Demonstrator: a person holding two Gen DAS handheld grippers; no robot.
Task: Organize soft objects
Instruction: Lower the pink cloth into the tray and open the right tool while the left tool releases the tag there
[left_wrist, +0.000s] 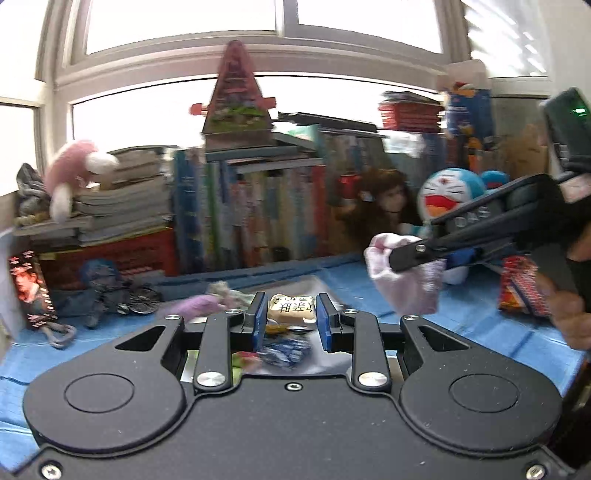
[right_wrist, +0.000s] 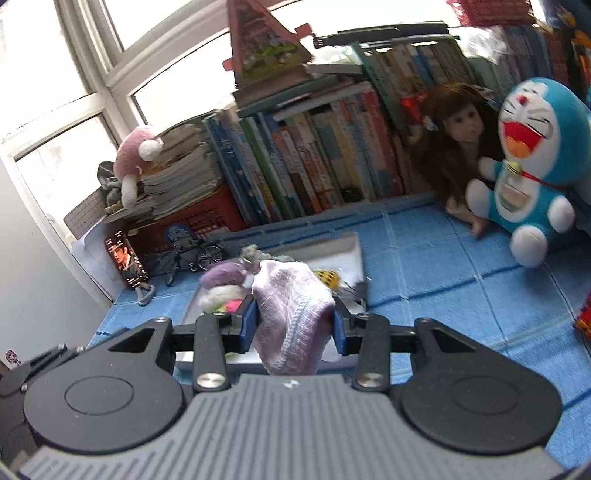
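Note:
My right gripper (right_wrist: 293, 325) is shut on a pale lilac sock (right_wrist: 291, 310) and holds it above the near end of a white tray (right_wrist: 351, 251). The same sock (left_wrist: 402, 280) shows in the left wrist view, hanging from the right gripper (left_wrist: 397, 258) to the right of the tray. The tray holds a purple sock (right_wrist: 223, 275), white and pink soft bits (right_wrist: 225, 299) and a yellow item (right_wrist: 327, 276). My left gripper (left_wrist: 291, 325) is open and empty above the tray, over a beige packet (left_wrist: 291, 308) and a blue wrapper (left_wrist: 286, 350).
A blue mat (right_wrist: 443, 258) covers the table. A Doraemon plush (right_wrist: 528, 158) and a doll (right_wrist: 461, 140) sit at the right. Books (right_wrist: 314, 155) line the back, with a pink plush (right_wrist: 135, 158) on a stack. A toy bicycle (right_wrist: 192, 256) and photo card (right_wrist: 127, 264) stand at the left.

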